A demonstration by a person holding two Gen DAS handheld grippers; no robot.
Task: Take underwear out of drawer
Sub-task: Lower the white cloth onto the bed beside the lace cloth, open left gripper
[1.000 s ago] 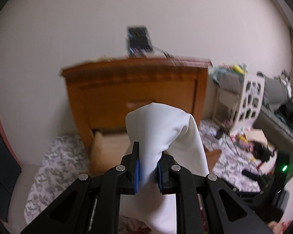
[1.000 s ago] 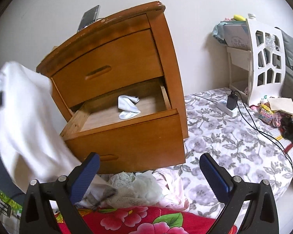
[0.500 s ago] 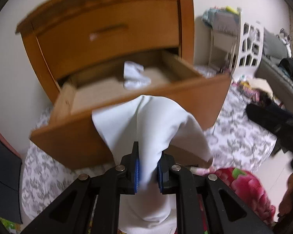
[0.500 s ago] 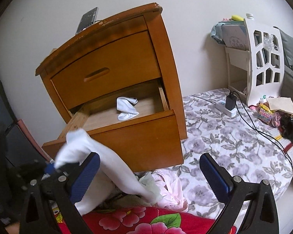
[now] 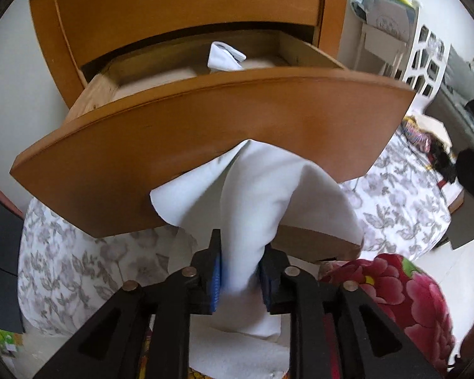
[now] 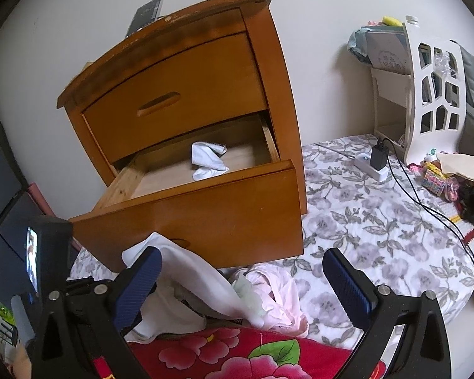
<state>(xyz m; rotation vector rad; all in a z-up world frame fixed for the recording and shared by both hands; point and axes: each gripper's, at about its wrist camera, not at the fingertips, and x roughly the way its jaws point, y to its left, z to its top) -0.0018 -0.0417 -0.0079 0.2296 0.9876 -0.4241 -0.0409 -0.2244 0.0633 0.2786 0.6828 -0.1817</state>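
One piece of white underwear (image 6: 208, 160) was left in the open lower drawer (image 6: 205, 218), bunched into a small lump toward the back of the drawer floor, about midway between its two side walls. It lay crumpled, with no clear long axis; at most a loose fold ran front to back.

Outside the drawer, below and in front of its curved front panel, a larger white garment (image 5: 262, 195) hung between the jaws of the left hand-held gripper (image 5: 238, 279). Those jaws had just been opening: the cloth was still between the blue pads, but gaps showed beside it, so the hold seemed to be letting go. Beneath the drawer front, that garment draped onto a heap of pale clothes (image 6: 268, 293) on the floral bedding (image 6: 379, 237), next to a red flowered blanket (image 6: 237, 353).

The right hand-held gripper (image 6: 240, 284) stood spread wide with nothing between its pads, low in front of the drawer and pointing up and over the drawer front. From it, the remaining underwear lay ahead, above the panel's top edge and a little to the left of the gripper's centre line.

Judged from this, the right one was the freer to reach for the next piece, since the left was still tangled in cloth. The reach would have to clear the drawer front first and then drop into the drawer toward its back.
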